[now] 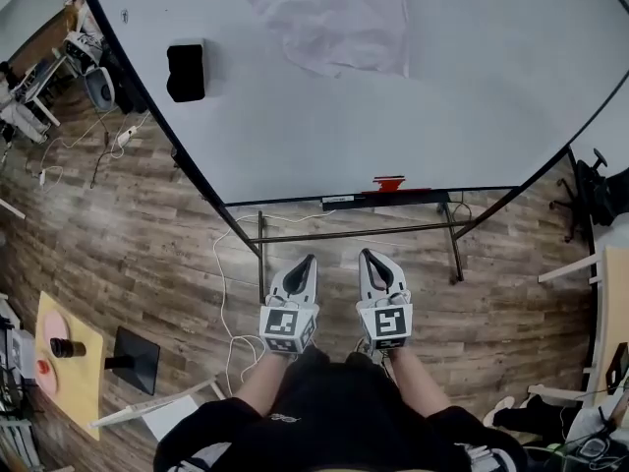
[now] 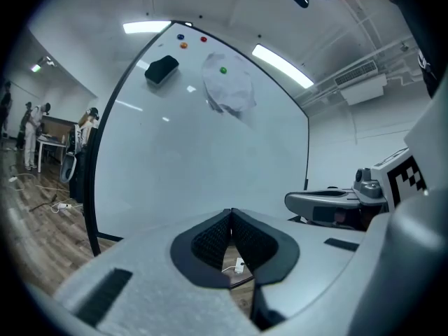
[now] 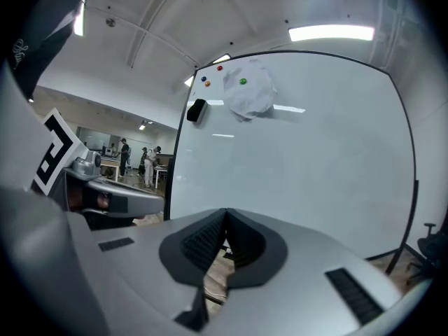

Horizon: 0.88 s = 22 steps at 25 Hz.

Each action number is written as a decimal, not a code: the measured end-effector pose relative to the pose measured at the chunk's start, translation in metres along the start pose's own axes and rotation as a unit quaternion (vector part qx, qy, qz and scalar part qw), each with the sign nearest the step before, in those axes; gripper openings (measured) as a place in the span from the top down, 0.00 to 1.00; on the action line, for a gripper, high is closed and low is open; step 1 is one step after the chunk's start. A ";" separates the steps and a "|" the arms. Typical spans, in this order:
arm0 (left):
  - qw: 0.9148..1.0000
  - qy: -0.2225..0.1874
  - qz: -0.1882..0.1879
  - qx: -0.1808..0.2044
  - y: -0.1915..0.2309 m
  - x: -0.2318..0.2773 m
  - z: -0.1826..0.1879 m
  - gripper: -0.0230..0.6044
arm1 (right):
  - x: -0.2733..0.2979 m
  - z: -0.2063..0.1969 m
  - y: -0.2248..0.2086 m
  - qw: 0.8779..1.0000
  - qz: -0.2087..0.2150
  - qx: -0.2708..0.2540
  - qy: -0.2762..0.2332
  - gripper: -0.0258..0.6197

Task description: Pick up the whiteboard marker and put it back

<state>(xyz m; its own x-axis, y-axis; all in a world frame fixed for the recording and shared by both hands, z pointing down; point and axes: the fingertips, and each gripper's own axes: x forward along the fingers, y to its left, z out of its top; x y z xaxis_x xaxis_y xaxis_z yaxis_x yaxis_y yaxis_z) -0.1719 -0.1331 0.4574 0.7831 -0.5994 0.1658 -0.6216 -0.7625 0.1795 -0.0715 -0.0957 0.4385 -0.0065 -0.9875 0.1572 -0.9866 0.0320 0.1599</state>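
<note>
Low in the middle of the head view, the left hand-held gripper (image 1: 308,262) and the right hand-held gripper (image 1: 368,256) are held side by side in front of the person. Both point toward the whiteboard (image 1: 442,96). Each one's own view shows its jaws closed tip to tip with nothing between them, only floor and board beyond.

Just above them in the frame, on the ledge (image 1: 344,202) along the board's bottom edge, lies a small red thing. I take it for the whiteboard marker (image 1: 389,182), though it is too small to be sure. A black eraser (image 1: 185,72) clings to the board at upper left, and a sheet of paper (image 1: 334,18) hangs near the top.

As I judge it, this fits either end of the job: the marker on its ledge waiting to be lifted, or already set back there. The scene does not settle which, so I would name no next move. Either way, neither gripper holds anything and the marker lies well apart from both.
</note>
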 end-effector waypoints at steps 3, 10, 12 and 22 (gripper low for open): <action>1.000 -0.013 0.009 -0.005 -0.020 0.001 0.007 0.95 | -0.013 0.009 -0.010 1.000 0.008 0.003 -0.015 0.96; 1.000 -0.027 0.008 -0.001 -0.072 0.006 0.010 0.95 | -0.042 0.011 -0.035 0.999 0.024 -0.004 -0.031 0.96; 0.999 -0.028 0.015 0.001 -0.076 0.007 0.010 0.95 | -0.047 0.012 -0.040 0.999 0.030 -0.003 -0.033 0.96; 0.999 -0.034 0.029 0.003 -0.087 0.004 0.013 0.95 | -0.061 0.016 -0.053 0.999 0.025 0.017 -0.032 0.96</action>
<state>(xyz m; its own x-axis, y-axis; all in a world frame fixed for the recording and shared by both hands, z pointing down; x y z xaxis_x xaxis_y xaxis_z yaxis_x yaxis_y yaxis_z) -0.1146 -0.0719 0.4302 0.7458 -0.6572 0.1093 -0.6655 -0.7276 0.1664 -0.0217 -0.0401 0.4050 -0.0652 -0.9926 0.1020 -0.9898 0.0774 0.1199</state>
